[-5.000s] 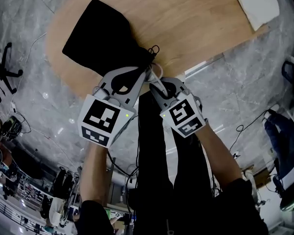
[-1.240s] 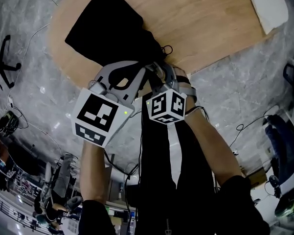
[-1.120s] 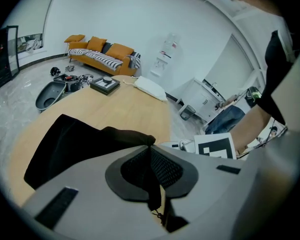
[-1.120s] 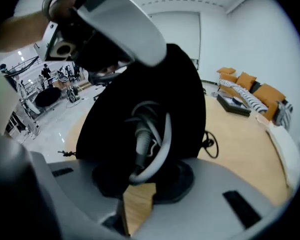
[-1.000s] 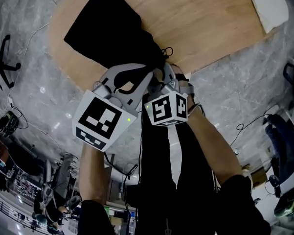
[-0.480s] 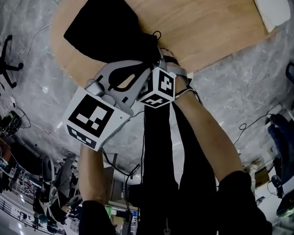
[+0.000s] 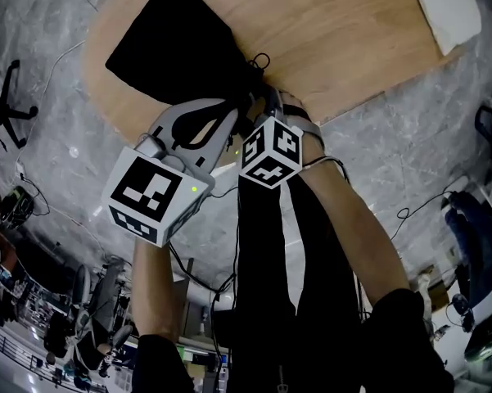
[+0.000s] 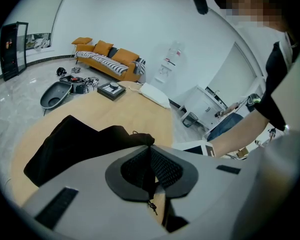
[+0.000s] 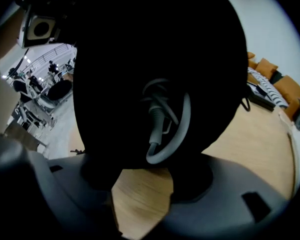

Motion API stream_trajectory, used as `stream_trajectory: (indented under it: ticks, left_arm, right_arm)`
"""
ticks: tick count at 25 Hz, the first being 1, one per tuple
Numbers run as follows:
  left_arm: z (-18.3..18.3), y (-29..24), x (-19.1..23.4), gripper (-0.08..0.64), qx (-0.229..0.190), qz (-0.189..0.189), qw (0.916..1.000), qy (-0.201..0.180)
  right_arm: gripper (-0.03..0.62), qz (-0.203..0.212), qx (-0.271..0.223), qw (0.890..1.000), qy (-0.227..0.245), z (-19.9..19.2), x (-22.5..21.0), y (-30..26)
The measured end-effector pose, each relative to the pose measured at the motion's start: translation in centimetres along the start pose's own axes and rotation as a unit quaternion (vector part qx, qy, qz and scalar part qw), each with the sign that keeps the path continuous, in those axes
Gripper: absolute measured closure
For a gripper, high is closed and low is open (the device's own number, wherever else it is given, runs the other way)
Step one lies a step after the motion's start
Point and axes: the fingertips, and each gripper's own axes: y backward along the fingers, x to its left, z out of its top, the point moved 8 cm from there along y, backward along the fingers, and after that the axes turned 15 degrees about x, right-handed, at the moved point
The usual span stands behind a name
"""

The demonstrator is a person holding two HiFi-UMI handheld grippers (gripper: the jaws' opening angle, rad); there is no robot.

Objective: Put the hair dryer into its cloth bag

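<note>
Hair dryer seemed bagged, its grey cord (image 9: 165, 129) showing at the mouth of the bag (image 7: 178, 49); the left gripper (image 8: 150, 156) clamped the drawstring (image 8: 150, 205), the right gripper (image 9: 143, 178) had just been opening its jaws, empty; cinching remained.

A wooden surface (image 7: 352, 39) with one rounded end.
A black cloth bag (image 7: 176, 51) lies bunched up near the rounded end. Well apart from it, at the other end, lie a white pad (image 7: 444, 6) and a dark flat box (image 8: 112, 90) beside it.
</note>
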Motion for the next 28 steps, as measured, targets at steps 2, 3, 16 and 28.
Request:
stream_trajectory:
  ticks: [2,3,16,28]
  left_arm:
    - [-0.1,-0.4,-0.4,0.537,0.010,0.002,0.9999,-0.005]
    - [-0.3,-0.6,-0.6,0.537,0.016,0.003,0.9998,-0.010]
    - [-0.3,-5.2,-5.4,0.537,0.033,-0.089,0.9946,-0.042]
    - [-1.3,-9.0,-8.4,0.420,0.070,0.038,0.9927,-0.091]
  right_arm:
    - [0.319,-0.004,0.032,0.999,0.020,-0.4,0.1,0.0]
    - [0.321,-0.009,0.050,0.998,0.026,-0.8,0.2,0.0]
    - [0.401,-0.051,0.036,0.994,-0.085,-8.4,-0.4,2.1]
    - [0.554,-0.042,0.015,0.985,-0.167,-14.1,-0.3,7.3]
